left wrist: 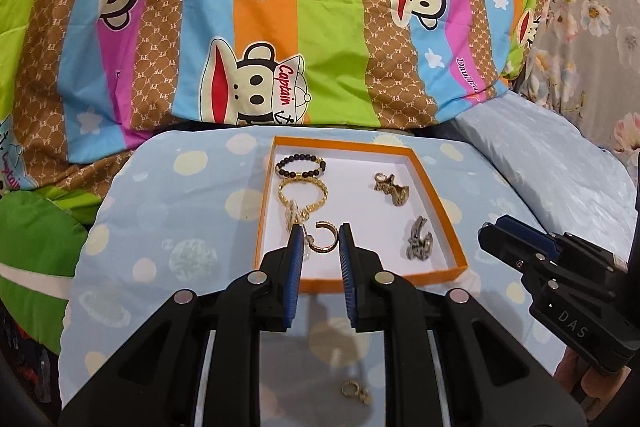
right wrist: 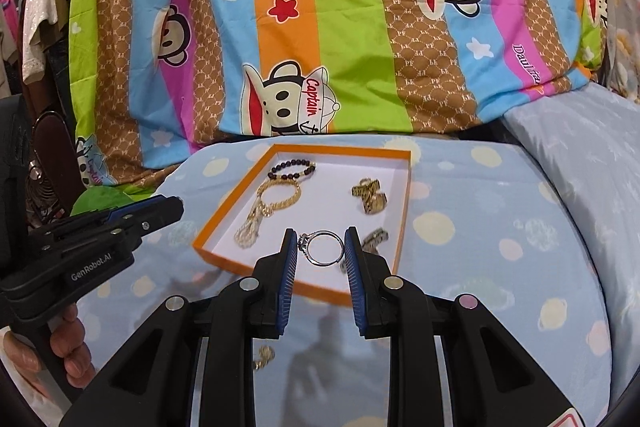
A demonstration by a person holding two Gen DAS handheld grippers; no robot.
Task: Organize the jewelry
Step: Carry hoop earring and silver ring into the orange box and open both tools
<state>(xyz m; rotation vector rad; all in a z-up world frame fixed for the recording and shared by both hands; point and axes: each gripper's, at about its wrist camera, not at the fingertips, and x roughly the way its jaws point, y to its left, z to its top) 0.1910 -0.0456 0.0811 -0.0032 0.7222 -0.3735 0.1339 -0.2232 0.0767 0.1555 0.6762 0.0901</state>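
- Already in the shallow orange box (left wrist: 438, 203) on the blue spotted cover (left wrist: 168, 195): a dark beaded bracelet (left wrist: 301, 165), a gold chain bracelet (left wrist: 303, 195) and two clusters of bronze-toned pieces (left wrist: 392, 189).
- The left gripper (left wrist: 320, 241) is nearly closed on a gold hoop earring (left wrist: 323, 237), held above the box's near end.
- The right gripper (right wrist: 320, 247) pinches a silver ring (right wrist: 325, 247) above the box's near edge.
- One small gold piece (left wrist: 355, 390) lies outside on the cover; by appearances, the two held items and this one remain.

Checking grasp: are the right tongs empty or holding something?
Holding: the right tongs pinch a silver ring between their pads.
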